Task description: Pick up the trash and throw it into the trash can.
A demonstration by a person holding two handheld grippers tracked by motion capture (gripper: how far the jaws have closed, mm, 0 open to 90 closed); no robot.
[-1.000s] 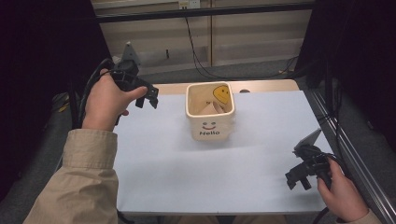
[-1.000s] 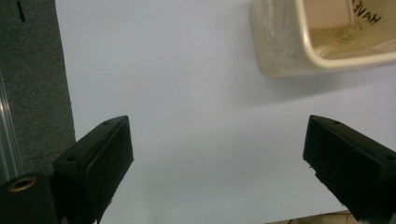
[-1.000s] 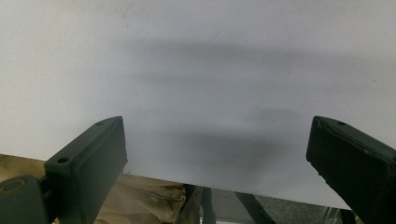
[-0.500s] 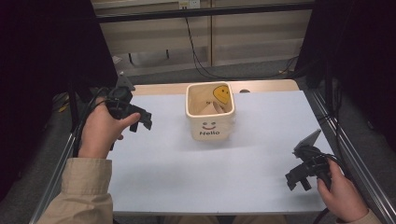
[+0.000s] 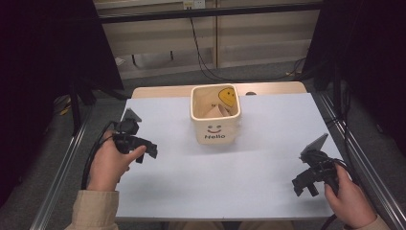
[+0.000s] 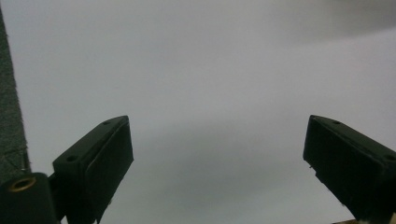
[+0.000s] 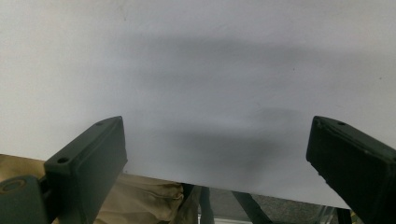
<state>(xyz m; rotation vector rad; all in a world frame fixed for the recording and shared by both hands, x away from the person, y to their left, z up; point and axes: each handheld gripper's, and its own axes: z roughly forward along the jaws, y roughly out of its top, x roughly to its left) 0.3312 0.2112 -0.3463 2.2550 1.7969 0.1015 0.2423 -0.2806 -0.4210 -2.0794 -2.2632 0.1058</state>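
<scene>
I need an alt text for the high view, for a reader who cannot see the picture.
A cream square container printed with a smiley face and "Hello" stands near the far middle of a white table. A person's hands hold two black grippers over the table: the left gripper near the left edge, the right gripper at the near right corner.
</scene>
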